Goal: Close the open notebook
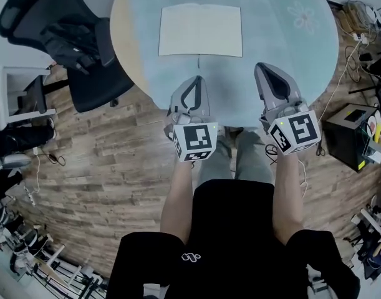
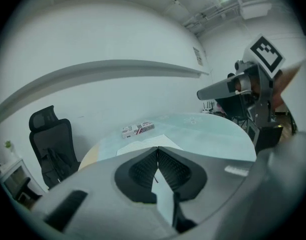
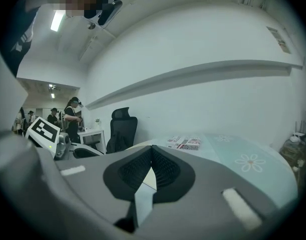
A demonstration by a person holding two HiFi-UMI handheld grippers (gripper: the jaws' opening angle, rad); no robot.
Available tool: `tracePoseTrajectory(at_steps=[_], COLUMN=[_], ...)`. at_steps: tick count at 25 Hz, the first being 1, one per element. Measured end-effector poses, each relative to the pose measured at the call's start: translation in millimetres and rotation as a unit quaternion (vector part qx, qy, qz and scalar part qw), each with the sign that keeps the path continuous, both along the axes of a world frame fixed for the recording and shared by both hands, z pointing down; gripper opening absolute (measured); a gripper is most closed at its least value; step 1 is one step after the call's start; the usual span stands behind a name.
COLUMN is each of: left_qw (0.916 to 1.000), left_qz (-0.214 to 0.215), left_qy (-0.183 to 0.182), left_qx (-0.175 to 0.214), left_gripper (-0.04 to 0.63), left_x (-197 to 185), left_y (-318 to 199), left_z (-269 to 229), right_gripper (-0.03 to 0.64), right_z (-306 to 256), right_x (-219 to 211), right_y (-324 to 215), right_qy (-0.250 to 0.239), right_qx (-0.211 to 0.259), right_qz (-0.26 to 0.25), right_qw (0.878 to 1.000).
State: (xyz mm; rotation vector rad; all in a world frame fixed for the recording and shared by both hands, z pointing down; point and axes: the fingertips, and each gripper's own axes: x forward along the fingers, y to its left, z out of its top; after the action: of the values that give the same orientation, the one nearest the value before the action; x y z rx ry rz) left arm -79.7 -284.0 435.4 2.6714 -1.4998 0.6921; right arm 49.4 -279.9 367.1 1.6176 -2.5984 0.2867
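Note:
The open notebook (image 1: 201, 30) lies flat with its white pages up, at the far middle of the round table (image 1: 290, 73), which has a light blue cloth. Both grippers hover over the table's near edge, short of the notebook and apart from it. My left gripper (image 1: 196, 78) is shut with nothing in it; past its closed tips (image 2: 157, 148) the notebook's pages (image 2: 142, 143) show. My right gripper (image 1: 262, 66) stands beside it to the right, its tips (image 3: 151, 147) also closed together and empty.
A small printed box (image 2: 137, 129) lies on the table beyond the notebook. A black office chair (image 1: 72, 42) stands left of the table. A black case (image 1: 349, 132) and cables sit on the wooden floor at right. People stand far off (image 3: 72, 116).

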Motion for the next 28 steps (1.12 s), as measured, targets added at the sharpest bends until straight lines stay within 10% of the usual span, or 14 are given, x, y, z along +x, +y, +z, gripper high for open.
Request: tracePoseTrajectory(at_steps=[10, 28], left_qw=[0.985, 0.8639], left_qz=[0.091, 0.248], left_qy=[-0.147, -0.437], left_qx=[0.002, -0.036], left_gripper=[0.035, 0.146], left_x=[23.7, 44.2], left_y=[-48.3, -94.3], left_z=[52.4, 150.8], right_gripper=[0.012, 0.012], right_z=[25.8, 43.3], right_x=[31.6, 76.9], right_y=[4.1, 20.6], right_qy=[0.011, -0.001], right_qx=[-0.031, -0.053], right_qz=[0.022, 0.063], right_qw=[0.999, 0.997])
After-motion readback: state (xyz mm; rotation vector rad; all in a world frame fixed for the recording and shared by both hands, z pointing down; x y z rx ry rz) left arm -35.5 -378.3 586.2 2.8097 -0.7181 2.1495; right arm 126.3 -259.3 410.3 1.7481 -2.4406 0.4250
